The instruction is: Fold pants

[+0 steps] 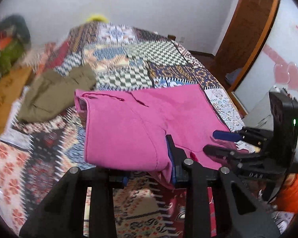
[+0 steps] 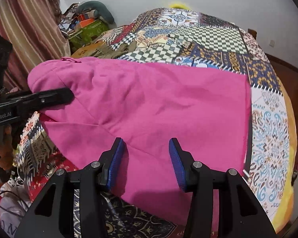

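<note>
- Across the bed's point(image 2: 268, 119) near edge, the pink pants point(image 2: 149, 103) lie half-folded.
- Left tool point(image 1: 149, 170) clenched on their near hem; right tool point(image 2: 145, 158) released above them.
- Best now: carry the hem across evenly, keeping edges aligned.

The pants point(image 2: 149, 109) are bright pink all over. The bed cover point(image 2: 208, 37) under them is a patchwork of green-and-white checks, blue swirls and red flower squares. Beside the pants lies an olive-green garment point(image 1: 55, 93). The right gripper point(image 2: 146, 158) is black, and its fingers point(image 2: 116, 162) have blue pads.
</note>
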A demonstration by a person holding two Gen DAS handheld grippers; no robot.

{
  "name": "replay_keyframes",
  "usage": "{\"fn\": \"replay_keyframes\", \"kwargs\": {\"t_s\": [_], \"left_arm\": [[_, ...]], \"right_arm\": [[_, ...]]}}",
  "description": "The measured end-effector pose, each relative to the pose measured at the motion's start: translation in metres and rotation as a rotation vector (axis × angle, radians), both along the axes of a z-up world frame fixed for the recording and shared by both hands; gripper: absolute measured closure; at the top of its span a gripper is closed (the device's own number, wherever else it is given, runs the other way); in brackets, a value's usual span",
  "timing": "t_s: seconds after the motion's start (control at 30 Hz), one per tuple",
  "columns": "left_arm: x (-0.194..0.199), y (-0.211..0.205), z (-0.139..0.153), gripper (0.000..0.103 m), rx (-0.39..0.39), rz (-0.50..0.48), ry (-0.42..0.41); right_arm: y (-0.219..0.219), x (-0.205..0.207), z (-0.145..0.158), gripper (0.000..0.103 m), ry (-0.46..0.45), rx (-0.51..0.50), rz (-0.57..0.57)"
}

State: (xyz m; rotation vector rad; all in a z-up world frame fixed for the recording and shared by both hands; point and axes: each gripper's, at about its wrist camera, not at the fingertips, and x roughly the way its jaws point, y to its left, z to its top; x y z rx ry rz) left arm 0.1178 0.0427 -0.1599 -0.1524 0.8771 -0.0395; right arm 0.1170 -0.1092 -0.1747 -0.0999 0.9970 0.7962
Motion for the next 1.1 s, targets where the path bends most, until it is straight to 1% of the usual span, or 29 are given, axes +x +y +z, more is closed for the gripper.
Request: {"fn": "replay_keyframes", "kwargs": {"t_s": [0.17,0.27,0.4,0.47,0.6,0.73,0.77,0.87,0.97,1.03,1.1], "left_arm": [[-0.017,-0.01,0.011,0.073,0.121,-0.021,-0.04],[-0.023,-0.019,0.012,0.073,0.167,-0.044,-0.055],[-0.022,-0.027,0.012,0.073,0.167,-0.075,-0.062],[-0.019,-0.031,0.014,0.073,0.161,-0.088,-0.065],[-0.014,-0.041,0.021,0.073,0.144,-0.119,-0.079],[-0.01,-0.06,0.025,0.073,0.187,-0.165,-0.094],[-0.009,-0.066,0.026,0.073,0.21,-0.177,-0.101],[-0.008,-0.076,0.029,0.073,0.235,-0.211,-0.107],[-0.006,-0.083,0.029,0.073,0.25,-0.234,-0.105],[-0.005,-0.086,0.029,0.073,0.254,-0.246,-0.104],[-0.002,-0.091,0.03,0.073,0.25,-0.258,-0.104]], "right_arm": [[0.009,0.003,0.011,0.059,-0.021,0.022,-0.002],[0.023,0.001,0.01,0.059,-0.019,0.01,0.025],[0.04,-0.009,0.0,0.059,0.016,-0.018,0.092],[0.042,-0.011,-0.004,0.059,0.021,-0.026,0.102],[0.035,-0.008,-0.005,0.059,0.052,-0.001,0.098],[0.033,-0.007,-0.005,0.059,0.061,0.013,0.095],[0.03,-0.007,-0.004,0.059,0.061,0.014,0.093],[0.015,-0.007,0.002,0.059,0.059,0.03,0.073],[-0.014,-0.004,0.01,0.059,0.044,0.057,-0.005],[-0.035,-0.002,0.011,0.059,0.036,0.051,-0.057],[-0.052,-0.002,0.006,0.059,0.034,0.027,-0.096]]}}
